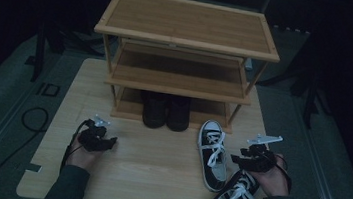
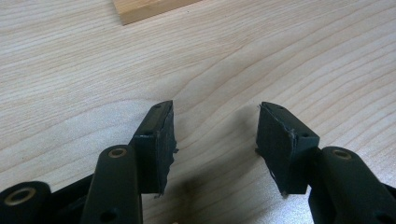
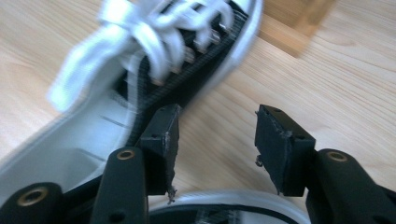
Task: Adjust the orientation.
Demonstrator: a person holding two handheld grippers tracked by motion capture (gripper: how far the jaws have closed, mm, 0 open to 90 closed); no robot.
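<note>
Bamboo shoe rack (image 1: 186, 40) is your landmark. On its bottom shelf a pair of dark shoes (image 1: 166, 111) already stands, so that part looks done. Two black-and-white sneakers are left on the table (image 1: 146, 171): the nearer sneaker (image 1: 213, 154) lies just in front of the rack's right leg, the second sneaker (image 1: 231, 197) farther out at the table's edge. Your right gripper (image 1: 239, 160) sits between them, jaws wide with nothing between them. Your left gripper (image 1: 109, 141), in front of the rack's left side, is also spread over bare wood. The middle and top shelves are free; the rack's right post and the dark pair crowd your path.
</note>
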